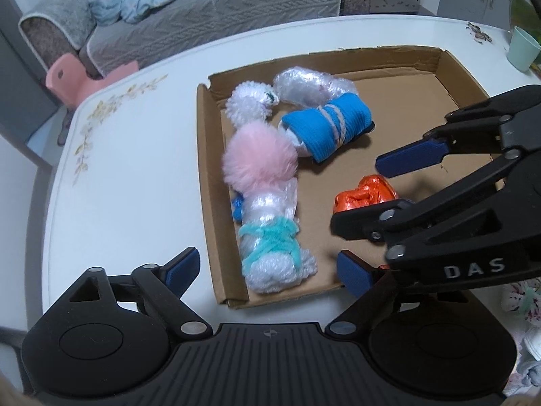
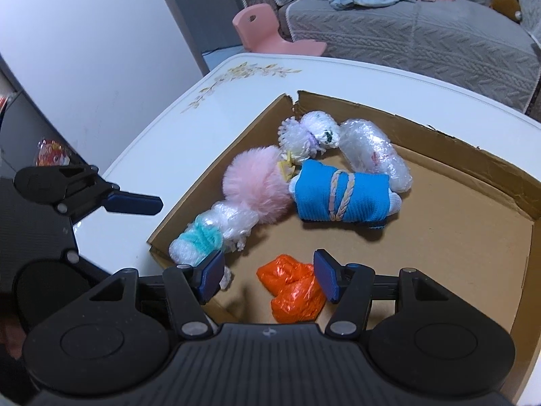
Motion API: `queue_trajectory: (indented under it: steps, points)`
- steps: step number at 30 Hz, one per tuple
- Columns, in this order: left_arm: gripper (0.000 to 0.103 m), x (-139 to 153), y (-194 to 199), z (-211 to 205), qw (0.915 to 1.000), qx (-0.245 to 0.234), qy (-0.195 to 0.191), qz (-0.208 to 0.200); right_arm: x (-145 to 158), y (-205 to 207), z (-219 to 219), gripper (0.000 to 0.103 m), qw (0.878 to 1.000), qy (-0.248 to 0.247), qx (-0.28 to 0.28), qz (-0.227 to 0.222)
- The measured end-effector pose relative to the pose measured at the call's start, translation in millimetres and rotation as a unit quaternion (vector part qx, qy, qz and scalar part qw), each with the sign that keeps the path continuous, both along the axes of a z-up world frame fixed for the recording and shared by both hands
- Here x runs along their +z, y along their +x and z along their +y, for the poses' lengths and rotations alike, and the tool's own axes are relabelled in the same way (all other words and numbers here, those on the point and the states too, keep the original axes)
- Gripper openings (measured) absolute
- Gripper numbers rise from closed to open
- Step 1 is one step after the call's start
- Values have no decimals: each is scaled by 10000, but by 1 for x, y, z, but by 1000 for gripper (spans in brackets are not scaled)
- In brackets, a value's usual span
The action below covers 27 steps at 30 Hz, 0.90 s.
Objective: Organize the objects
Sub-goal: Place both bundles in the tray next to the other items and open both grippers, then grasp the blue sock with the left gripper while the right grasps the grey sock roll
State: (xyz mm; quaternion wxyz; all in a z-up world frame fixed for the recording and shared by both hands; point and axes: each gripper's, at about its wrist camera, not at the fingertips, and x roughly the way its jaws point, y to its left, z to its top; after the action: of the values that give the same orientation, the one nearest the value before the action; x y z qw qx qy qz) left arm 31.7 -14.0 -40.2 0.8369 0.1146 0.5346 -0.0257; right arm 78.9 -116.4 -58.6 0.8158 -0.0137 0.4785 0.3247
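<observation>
A shallow cardboard box [image 1: 216,182] [image 2: 507,169] lies on the white table. In it are a pink pompom [image 1: 258,157] [image 2: 255,182], a blue sock roll tied with cord [image 1: 329,125] [image 2: 341,194], a white fluffy ball [image 1: 248,99] [image 2: 309,133], two bubble-wrap bundles [image 1: 311,84] [image 1: 270,250], and an orange crumpled bag [image 1: 363,196] [image 2: 290,287]. My right gripper [image 2: 268,279] [image 1: 368,196] is open, low over the orange bag, its fingers either side of it. My left gripper [image 1: 270,270] is open and empty at the box's near left edge.
The white table [image 1: 128,176] has a floral print at its corner. A mint cup [image 1: 522,49] stands at the far right. A grey sofa [image 2: 422,34] with clothes and a pink stool [image 2: 270,30] lie beyond the table.
</observation>
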Motion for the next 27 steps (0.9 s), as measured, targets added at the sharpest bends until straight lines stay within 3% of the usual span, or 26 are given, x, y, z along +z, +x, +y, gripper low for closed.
queue_trajectory:
  steps: [5,12,19,27]
  points:
    - [92,2,-5,4,9999,67,-63,67,6,-5,-4,64,9999,-49,29,-119]
    - [94,11,-24,10,9994,228,-139,224,22,-18,-10,69,9982,-342,147,-468]
    - [97,22,-66,10,9981,468,-308,241,44,-45,-26,79,9961,-477,270,-693]
    - [99,12,-114,4,9954,726,-534,317,61,-85,-51,84,9935,-570,322,-932]
